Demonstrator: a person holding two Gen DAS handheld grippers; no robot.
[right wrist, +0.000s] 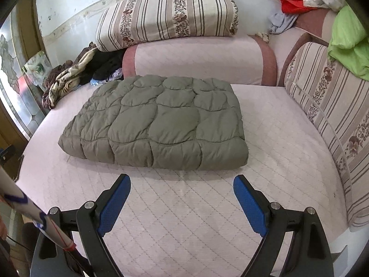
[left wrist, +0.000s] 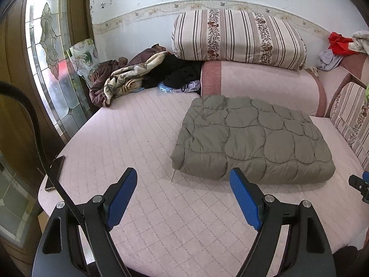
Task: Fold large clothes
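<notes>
A grey-green quilted padded garment (left wrist: 251,140) lies folded into a thick rectangle on the pink quilted bed (left wrist: 143,152). It also shows in the right wrist view (right wrist: 161,124), in the middle of the bed (right wrist: 265,138). My left gripper (left wrist: 183,180) is open and empty, held above the bed just in front of the garment's near left corner. My right gripper (right wrist: 182,184) is open and empty, held above the bed in front of the garment's near edge. Part of the right gripper (left wrist: 359,184) shows at the right edge of the left wrist view.
A striped floral folded quilt (left wrist: 239,37) rests on a pink bolster (left wrist: 260,83) at the head. A heap of dark and cream clothes (left wrist: 138,76) lies far left. A phone (left wrist: 55,170) lies at the bed's left edge. A striped cushion (right wrist: 334,120) and green cloth (right wrist: 350,41) are on the right.
</notes>
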